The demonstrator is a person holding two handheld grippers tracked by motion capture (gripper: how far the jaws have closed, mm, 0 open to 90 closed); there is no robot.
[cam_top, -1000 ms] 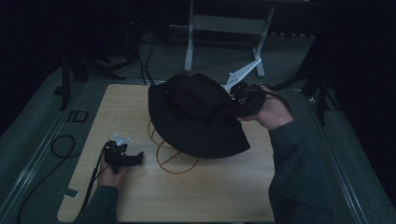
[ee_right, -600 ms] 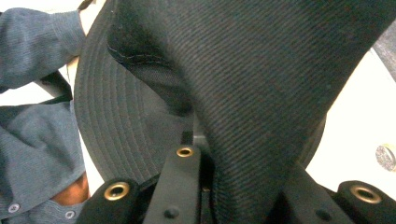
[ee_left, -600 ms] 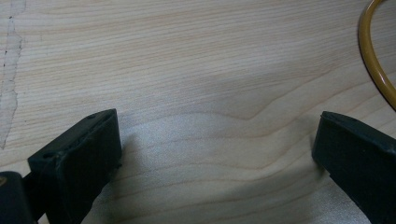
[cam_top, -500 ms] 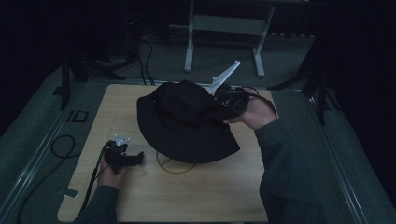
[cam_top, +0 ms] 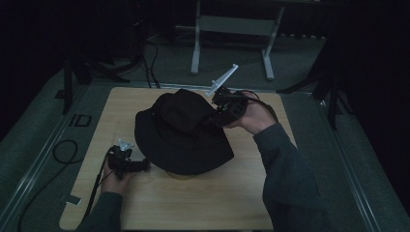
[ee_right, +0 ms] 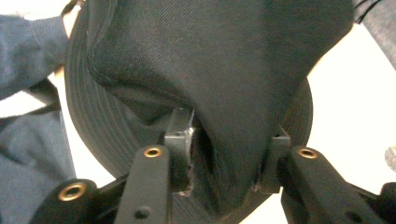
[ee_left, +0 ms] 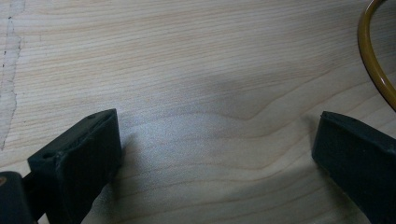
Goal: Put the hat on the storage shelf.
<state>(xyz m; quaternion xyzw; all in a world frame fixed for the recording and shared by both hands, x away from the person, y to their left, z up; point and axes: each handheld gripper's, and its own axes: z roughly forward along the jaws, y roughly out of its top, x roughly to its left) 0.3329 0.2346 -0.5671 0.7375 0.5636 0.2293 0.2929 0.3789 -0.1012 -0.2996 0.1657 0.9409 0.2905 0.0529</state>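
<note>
On the near-left part of the wooden counter (cam_top: 145, 208) the left gripper (cam_top: 126, 162) rests in the person's left hand (cam_top: 116, 176), and a black cable (cam_top: 60, 154) trails from it toward the left edge. In the left gripper view its two black fingers (ee_left: 79, 172) stand wide apart, with only bare wood between them; they hold nothing. At the far right corner of that view a curved piece of a yellow-brown ring (ee_left: 371, 56) lies on the wood, apart from the fingers.

The black bucket hat (cam_top: 181, 130) sits in the middle of the counter, just right of the left gripper, with its brim spread over the wood and its near edge close to the gripper's tip. Under the near side of the brim, a thin part of the yellow-brown ring shows.

On the far-right side of the hat is the right gripper (cam_top: 227, 108), held in the person's right hand (cam_top: 254, 118), with a grey three-cornered plate (cam_top: 222, 79) rising from its top. In the right gripper view, a fold of the crown's black cloth (ee_right: 233, 140) lies between its fingers (ee_right: 180, 140). These fingers have just been opening and now stand partly apart; I cannot tell if they press the cloth or only touch it. A grey sleeve (cam_top: 285, 164) runs from the hand to the near-right edge.
</note>
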